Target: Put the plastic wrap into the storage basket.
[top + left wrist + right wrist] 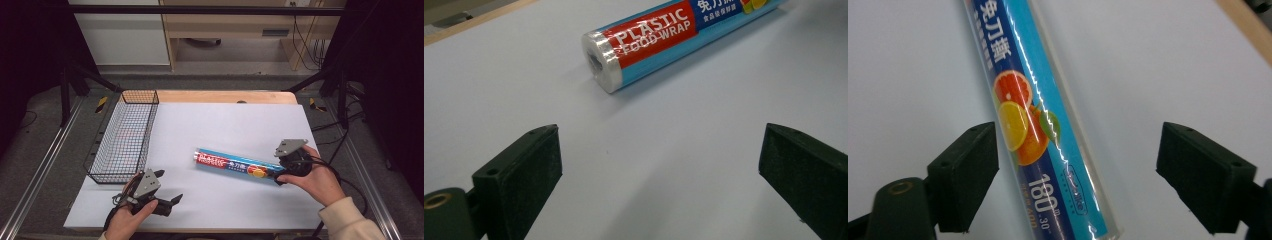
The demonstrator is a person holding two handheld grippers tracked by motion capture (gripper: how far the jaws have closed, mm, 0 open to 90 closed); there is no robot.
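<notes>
The roll of plastic food wrap (235,165) lies flat on the white table sheet (225,125), right of centre in the high view, slanting from its capped end near mid-frame down toward the lower right. The right gripper (283,172) is at that lower-right end, and in the right gripper view the roll (1035,135) runs up between the two black jaws, which stand apart with clear gaps on both sides, so nothing is pinched yet. At the lower left of the high view the left gripper (169,192) waits with jaws spread and empty; in the left gripper view the roll's capped end (596,60) sits ahead of it, well apart. So by my read the work is at its start: the roll is straddled but not gripped or lifted. The wire basket (125,137) stands empty along the left edge of the sheet, a likely destination, though that's a guess. Between roll and basket there is only bare sheet, and the left hand is the one thing near that path.
</notes>
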